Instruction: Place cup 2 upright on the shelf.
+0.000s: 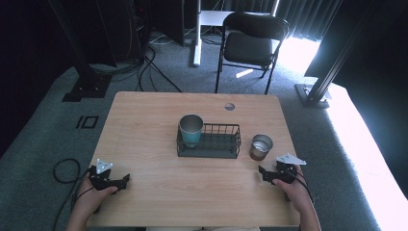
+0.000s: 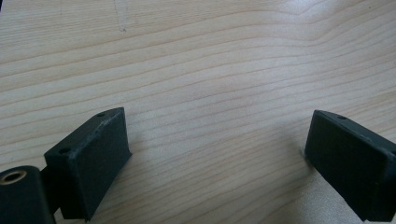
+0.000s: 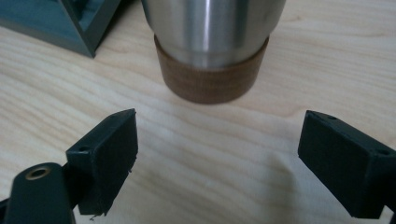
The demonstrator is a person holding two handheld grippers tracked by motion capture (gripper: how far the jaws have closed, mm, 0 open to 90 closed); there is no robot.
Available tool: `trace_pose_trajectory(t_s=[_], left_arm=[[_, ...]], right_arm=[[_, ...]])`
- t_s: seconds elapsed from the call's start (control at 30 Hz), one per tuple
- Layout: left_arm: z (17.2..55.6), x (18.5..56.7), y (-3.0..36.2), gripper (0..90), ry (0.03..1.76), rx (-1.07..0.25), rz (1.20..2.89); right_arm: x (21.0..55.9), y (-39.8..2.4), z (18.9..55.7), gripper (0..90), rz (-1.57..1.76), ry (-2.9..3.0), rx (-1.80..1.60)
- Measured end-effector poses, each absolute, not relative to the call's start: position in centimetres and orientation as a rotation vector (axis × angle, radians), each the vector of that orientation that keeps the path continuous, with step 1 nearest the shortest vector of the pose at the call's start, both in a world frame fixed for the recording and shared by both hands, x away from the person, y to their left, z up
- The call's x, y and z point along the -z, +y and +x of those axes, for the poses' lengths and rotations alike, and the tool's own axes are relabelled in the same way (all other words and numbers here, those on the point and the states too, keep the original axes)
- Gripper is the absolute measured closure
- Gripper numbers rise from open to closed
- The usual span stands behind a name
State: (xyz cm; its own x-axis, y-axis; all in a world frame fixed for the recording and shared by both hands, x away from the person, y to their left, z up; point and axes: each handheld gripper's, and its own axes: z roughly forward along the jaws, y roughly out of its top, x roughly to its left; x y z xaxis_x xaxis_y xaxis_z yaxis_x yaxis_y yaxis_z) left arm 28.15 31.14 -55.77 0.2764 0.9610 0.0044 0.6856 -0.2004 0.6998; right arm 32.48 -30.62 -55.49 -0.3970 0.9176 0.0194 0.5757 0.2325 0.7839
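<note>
Right gripper (image 3: 217, 154): jaws spread wide, nothing between them, pointed at the brown-based steel cup (image 3: 212, 42) standing just ahead on the wooden table (image 1: 159, 192), right of the wire rack (image 1: 211, 144). Left gripper (image 2: 217, 149): jaws apart, empty, over bare wood.

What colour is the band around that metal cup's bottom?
Brown, on the cup; the right gripper view shows it best.
</note>
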Motion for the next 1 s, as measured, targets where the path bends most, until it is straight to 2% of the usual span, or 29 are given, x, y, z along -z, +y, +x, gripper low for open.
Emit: trace_pose_trajectory(t_s=[1.0], left_arm=[[28.2,55.8,31.1,7.0,1.476,-0.608,1.963]], right_arm=[[54.4,-29.2,35.7,12.8,1.287,1.896,-1.198]])
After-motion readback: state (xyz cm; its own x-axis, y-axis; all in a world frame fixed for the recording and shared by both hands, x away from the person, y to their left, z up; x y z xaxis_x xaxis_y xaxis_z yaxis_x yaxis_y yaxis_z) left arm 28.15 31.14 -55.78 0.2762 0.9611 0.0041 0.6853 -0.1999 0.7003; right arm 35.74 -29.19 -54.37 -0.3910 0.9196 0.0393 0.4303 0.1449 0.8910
